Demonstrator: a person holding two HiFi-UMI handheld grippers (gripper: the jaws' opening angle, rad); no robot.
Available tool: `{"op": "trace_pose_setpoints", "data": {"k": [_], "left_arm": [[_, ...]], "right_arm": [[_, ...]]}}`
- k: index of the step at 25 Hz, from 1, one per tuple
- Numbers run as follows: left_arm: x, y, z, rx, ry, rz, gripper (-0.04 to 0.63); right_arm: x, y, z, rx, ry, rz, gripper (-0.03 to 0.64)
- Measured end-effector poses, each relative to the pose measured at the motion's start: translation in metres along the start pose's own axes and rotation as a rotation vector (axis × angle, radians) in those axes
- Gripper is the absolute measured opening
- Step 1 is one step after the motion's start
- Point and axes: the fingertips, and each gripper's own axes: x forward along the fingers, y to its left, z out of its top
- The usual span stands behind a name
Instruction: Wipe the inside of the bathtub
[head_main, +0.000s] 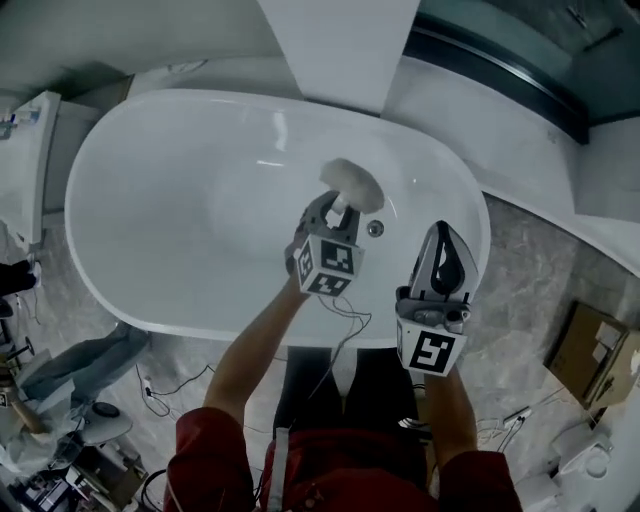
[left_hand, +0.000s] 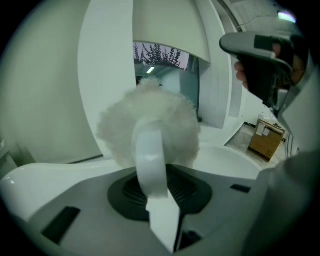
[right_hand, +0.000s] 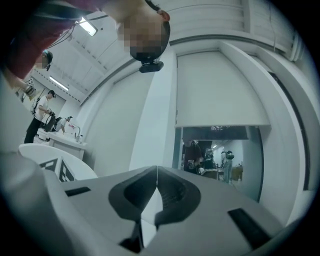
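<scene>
Left gripper (head_main: 340, 205) clamping fluffy duster (head_main: 355, 182), right gripper (head_main: 441, 232) closed empty, white bathtub (head_main: 170, 190), marble floor (head_main: 530, 270)

White oval glossy bathtub (head_main: 170, 190); fluffy white pad (head_main: 352, 184) inside it, near the round drain (head_main: 375, 229)

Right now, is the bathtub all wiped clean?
Hard to tell. Done: the left gripper holds the fluffy scrubber. In hand: it hovers over the bathtub near the drain. Left: the wiping. The right gripper is shut, empty.
</scene>
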Motion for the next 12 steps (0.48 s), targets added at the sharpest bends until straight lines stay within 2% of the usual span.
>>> {"op": "trace_pose_setpoints", "data": {"k": [3, 6, 12], "left_arm": [[-0.062, 0.039, 0.013, -0.032, -0.056, 0.051, 0.093], [-0.121, 0.068, 0.035, -0.102, -0.121, 0.094, 0.093], [-0.237, 0.142, 0.093, -0.199, -0.324, 0.199, 0.092]], "right_arm": [[0.009, 0.038, 0.036, -0.013, -0.021, 0.022, 0.012], [0.015, 0.066, 0.076, -0.016, -0.035, 0.041, 0.012], [0.037, 0.13, 0.159, -0.025, -0.081, 0.085, 0.012]]}}
